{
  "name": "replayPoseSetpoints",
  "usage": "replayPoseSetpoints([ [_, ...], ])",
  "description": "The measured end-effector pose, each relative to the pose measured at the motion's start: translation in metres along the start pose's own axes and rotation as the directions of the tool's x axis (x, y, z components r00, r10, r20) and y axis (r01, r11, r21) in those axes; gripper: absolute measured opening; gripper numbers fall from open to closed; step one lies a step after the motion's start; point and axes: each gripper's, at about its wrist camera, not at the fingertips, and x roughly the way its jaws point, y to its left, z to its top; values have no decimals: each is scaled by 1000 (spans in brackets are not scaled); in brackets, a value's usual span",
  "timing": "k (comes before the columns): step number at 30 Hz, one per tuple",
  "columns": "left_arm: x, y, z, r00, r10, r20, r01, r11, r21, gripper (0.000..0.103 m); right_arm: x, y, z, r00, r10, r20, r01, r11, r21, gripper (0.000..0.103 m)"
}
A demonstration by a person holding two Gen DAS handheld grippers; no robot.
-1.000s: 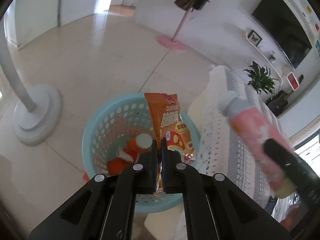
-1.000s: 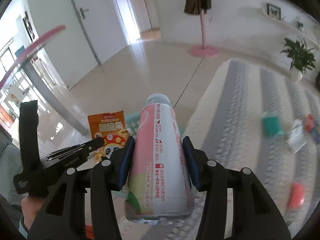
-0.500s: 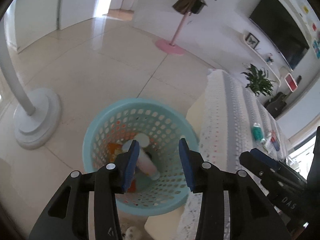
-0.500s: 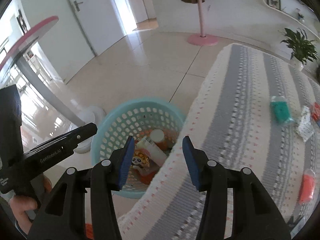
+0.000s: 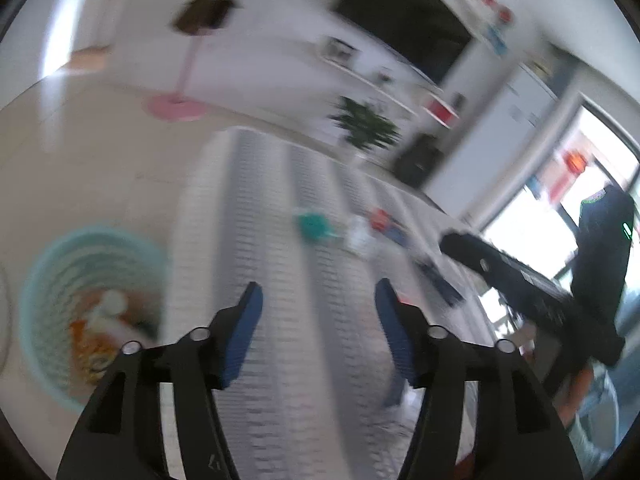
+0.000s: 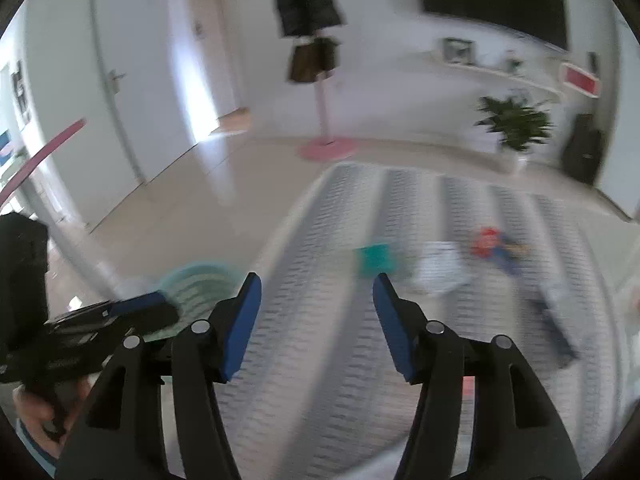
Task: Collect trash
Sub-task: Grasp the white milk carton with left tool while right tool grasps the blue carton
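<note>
**Both grippers empty and swung over the striped cloth**

Gone from both sets of jaws are the snack bag and the pink bottle held a second ago; both views have swung off the basket and onto the striped cloth. Both pictures are blurred.

In the left wrist view, the left gripper (image 5: 318, 300) has its blue pads wide apart, still opening, with nothing between them but grey-and-white striped cloth (image 5: 276, 248). The turquoise basket (image 5: 36, 280) sits at the lower left on the pale floor (image 5: 100, 152), just beside the cloth's left edge, with orange and white trash inside. The right gripper (image 5: 456, 246) juts in from the right side of the frame.

In the right wrist view, that gripper (image 6: 316, 296) is likewise empty with its jaws opening. Above and right of its pads lie the leftover pieces on the cloth: a green packet (image 6: 374, 260), a white wrapper (image 6: 440, 266) just right of it, and a red-and-blue item (image 6: 494, 244) further right. They lie close together. The cloth's left edge runs diagonally from upper centre toward the basket (image 6: 196, 284) at centre left. Bare cloth fills the lower middle, and open floor stretches beyond the edge to a pink stand base (image 6: 328, 148). The left gripper (image 6: 120, 308) and a hand (image 6: 36, 404) sit at the lower left.
</note>
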Motion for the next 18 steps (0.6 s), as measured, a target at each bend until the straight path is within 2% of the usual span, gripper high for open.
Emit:
replayPoseSetpoints([
  [3,23,-41,-12,996,-74,-57,78,994,74,68,-19,-46,-6,995,-91,30,90,996,25,55],
  [6,52,-81,-28,990,-67,-121,87,982,167,77,-29,-93,-15,986,-163,20,161,985,60,55],
  [9,83,-112,-48,975,-56,-213,110,963,246,77,-32,-142,-27,976,-220,8,217,970,110,55],
  [14,128,-140,-81,941,18,-337,108,930,351,77,-26,-204,-44,950,-311,-14,309,937,162,70],
  [18,155,-142,-99,911,94,-402,86,910,405,77,-2,-245,-53,933,-352,-77,360,917,170,74],
])
